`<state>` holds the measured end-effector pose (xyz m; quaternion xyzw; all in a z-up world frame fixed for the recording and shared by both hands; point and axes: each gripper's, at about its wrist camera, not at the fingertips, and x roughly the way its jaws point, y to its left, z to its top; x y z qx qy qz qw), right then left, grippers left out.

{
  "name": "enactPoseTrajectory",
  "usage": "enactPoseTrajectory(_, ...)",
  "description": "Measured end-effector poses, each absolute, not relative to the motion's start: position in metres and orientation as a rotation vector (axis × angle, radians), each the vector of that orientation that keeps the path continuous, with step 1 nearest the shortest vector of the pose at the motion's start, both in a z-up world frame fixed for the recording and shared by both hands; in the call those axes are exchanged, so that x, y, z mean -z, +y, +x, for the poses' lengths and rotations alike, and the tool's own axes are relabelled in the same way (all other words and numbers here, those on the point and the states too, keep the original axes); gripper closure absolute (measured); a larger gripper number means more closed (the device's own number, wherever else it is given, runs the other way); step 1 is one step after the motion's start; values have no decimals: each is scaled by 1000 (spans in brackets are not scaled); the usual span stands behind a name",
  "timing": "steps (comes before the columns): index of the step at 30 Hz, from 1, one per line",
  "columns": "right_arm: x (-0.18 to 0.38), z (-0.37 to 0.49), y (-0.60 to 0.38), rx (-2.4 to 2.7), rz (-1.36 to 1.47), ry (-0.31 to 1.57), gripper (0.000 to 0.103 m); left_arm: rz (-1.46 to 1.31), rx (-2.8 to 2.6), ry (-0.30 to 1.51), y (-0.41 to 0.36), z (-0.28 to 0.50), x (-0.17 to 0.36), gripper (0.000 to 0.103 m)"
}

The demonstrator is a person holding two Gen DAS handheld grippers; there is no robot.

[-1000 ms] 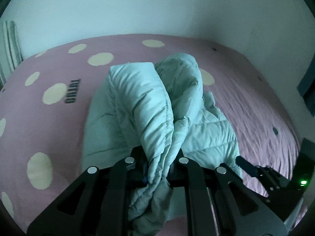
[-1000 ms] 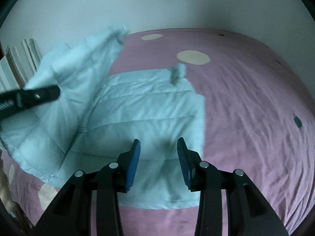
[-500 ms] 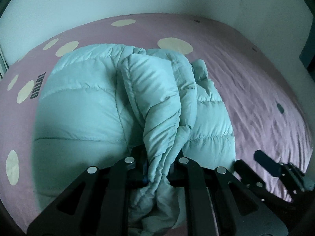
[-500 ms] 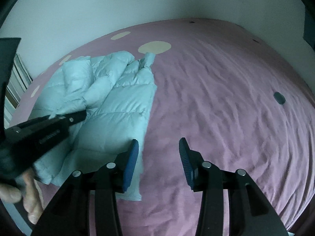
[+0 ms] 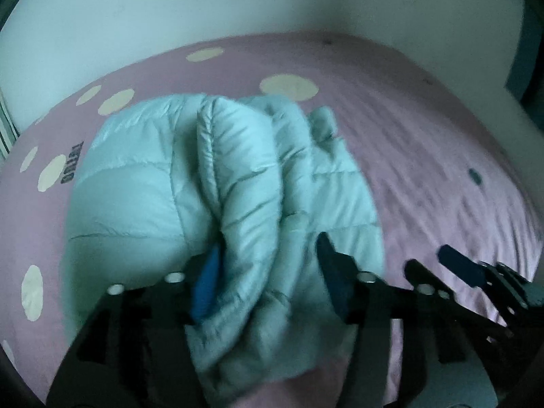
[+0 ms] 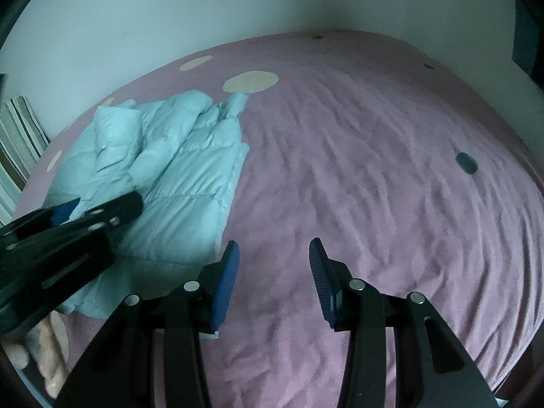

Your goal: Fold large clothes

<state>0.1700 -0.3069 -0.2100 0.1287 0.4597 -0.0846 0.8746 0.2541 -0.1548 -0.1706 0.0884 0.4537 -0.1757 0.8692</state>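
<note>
Basically the puffy quilted jacket [image 5: 217, 183], light, soft, slick-shelled, lies bunched on the bed [image 5: 425, 142] with a thick fold loose between the just-opened left gripper [image 5: 268, 258] jaws; right gripper [image 6: 273, 265], half open and widening, holds nothing; grab hems or seams.

Dark lettering on the pink bedsheet [image 5: 391, 108]; too blurred to read.

Pink spotted bed [image 6: 374, 187], pale wall [image 6: 272, 3], seemingly dim
</note>
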Motion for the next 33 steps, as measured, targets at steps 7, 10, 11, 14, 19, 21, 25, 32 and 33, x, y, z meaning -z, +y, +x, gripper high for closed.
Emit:
enactPoseTrajectory(7, 186, 167, -304, 183, 261, 912, 48, 163, 413, 831, -118, 220, 112, 23)
enactPoseTrajectory(10, 174, 165, -298, 173, 253, 889, 48, 158, 385, 790, -86, 212, 98, 21)
enactPoseTrajectory(11, 169, 166, -294, 166, 249, 882, 48, 160, 361, 783, -75, 212, 97, 21)
enactPoseTrajectory(14, 162, 172, -281, 137, 247, 878, 48, 169, 258, 784, -36, 222, 101, 21)
enactPoseTrajectory(19, 155, 188, -252, 78, 224, 885, 48, 126, 107, 823, 20, 245, 120, 21)
enactPoseTrajectory(21, 153, 196, -240, 43, 233, 894, 48, 95, 82, 843, 34, 256, 129, 21)
enactPoseTrajectory(25, 147, 213, -216, -3, 240, 898, 37, 101, 58, 866, 42, 268, 144, 21)
enactPoseTrajectory(32, 179, 247, -191, -3, 217, 998, 32, 61, 80, 904, 48, 278, 162, 21)
enactPoseTrajectory(33, 183, 246, -191, -4, 225, 1008, 32, 62, 84, 906, 47, 278, 164, 21)
